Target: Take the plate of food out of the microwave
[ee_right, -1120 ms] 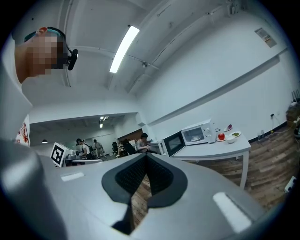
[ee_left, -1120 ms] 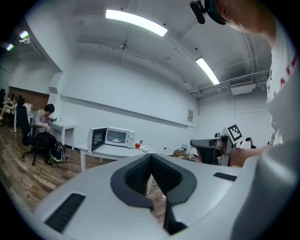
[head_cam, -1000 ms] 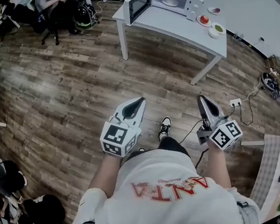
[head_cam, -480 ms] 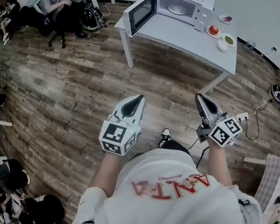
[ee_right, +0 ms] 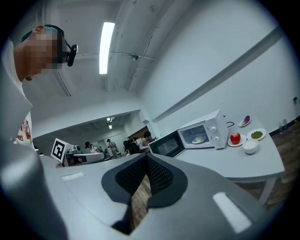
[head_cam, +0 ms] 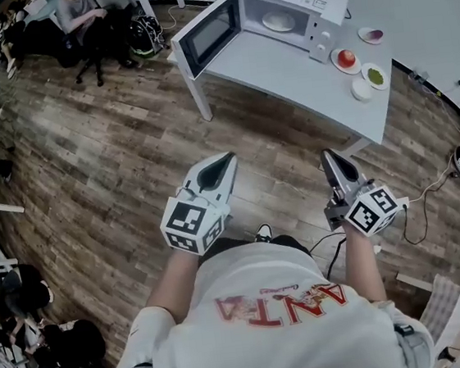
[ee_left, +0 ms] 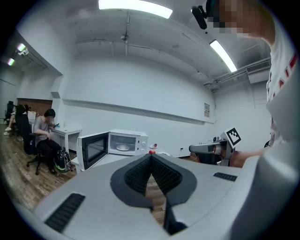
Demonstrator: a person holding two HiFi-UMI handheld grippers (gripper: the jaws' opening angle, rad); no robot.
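Note:
A white microwave (head_cam: pixel 297 8) stands on a white table (head_cam: pixel 283 70) ahead, its door (head_cam: pixel 206 35) swung open to the left. Inside lies a white plate of food (head_cam: pixel 278 22), also in the left gripper view as the plate (ee_left: pixel 123 147) and in the right gripper view as the plate (ee_right: pixel 198 139). My left gripper (head_cam: pixel 229 162) and right gripper (head_cam: pixel 327 156) hang over the wooden floor, well short of the table. Both are shut and hold nothing.
Right of the microwave sit a dish with a red apple (head_cam: pixel 346 58), a dish of green food (head_cam: pixel 375 76), a white bowl (head_cam: pixel 361 90) and a purple item on a small plate (head_cam: pixel 371 35). A seated person (head_cam: pixel 78 11) is at the far left. Cables (head_cam: pixel 440 184) lie on the floor.
The table and microwave have come nearer and lower in the head view as I walk toward them. Both grippers stay shut and held out in front.

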